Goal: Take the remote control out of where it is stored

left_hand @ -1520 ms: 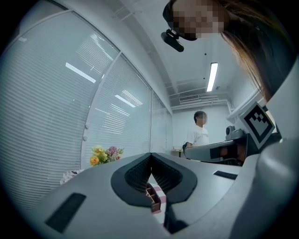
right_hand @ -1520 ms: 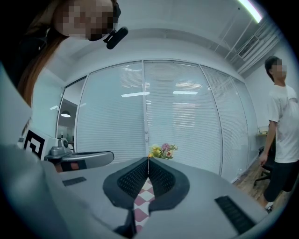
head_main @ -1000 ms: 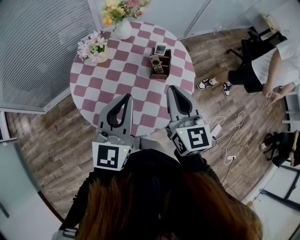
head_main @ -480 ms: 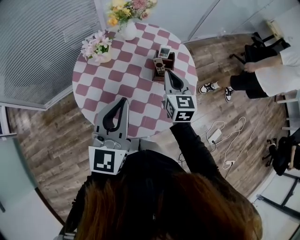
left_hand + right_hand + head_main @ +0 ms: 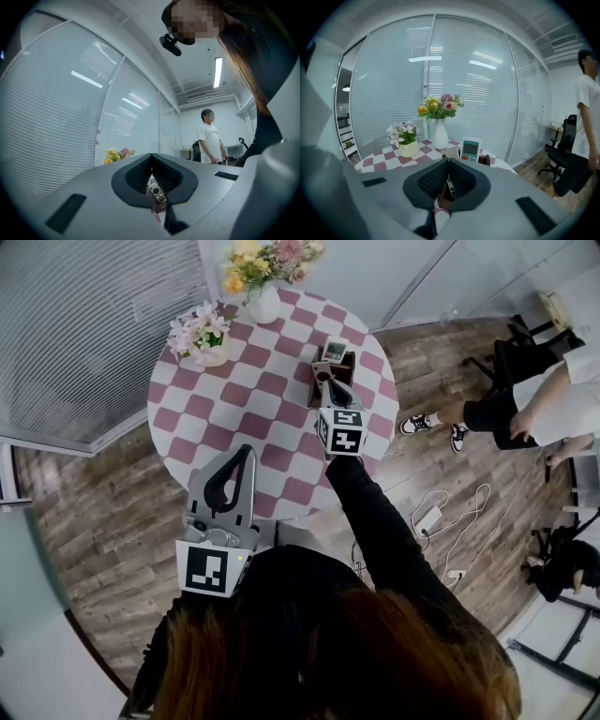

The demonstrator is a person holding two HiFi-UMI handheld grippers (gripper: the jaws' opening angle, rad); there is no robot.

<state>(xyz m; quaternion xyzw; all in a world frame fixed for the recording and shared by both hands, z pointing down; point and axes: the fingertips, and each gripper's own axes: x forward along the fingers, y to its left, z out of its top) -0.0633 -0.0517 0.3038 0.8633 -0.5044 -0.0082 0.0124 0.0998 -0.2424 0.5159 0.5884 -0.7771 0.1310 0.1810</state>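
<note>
A brown holder stands on the far right of the round pink-and-white checked table. A white remote with a green screen stands in its back part. A grey remote stands in its front part. My right gripper is shut and empty, its tips just short of the holder's front. The grey remote and the holder show through the gap behind its closed tips. My left gripper is shut and empty over the table's near side, pointing towards the holder.
A white vase of mixed flowers and a small pot of pink flowers stand on the table's far left. Window blinds run along the left. A person and loose cables are at the right.
My right gripper has moved forward across the table, from the near edge up to the holder. The left gripper has stayed almost still.
</note>
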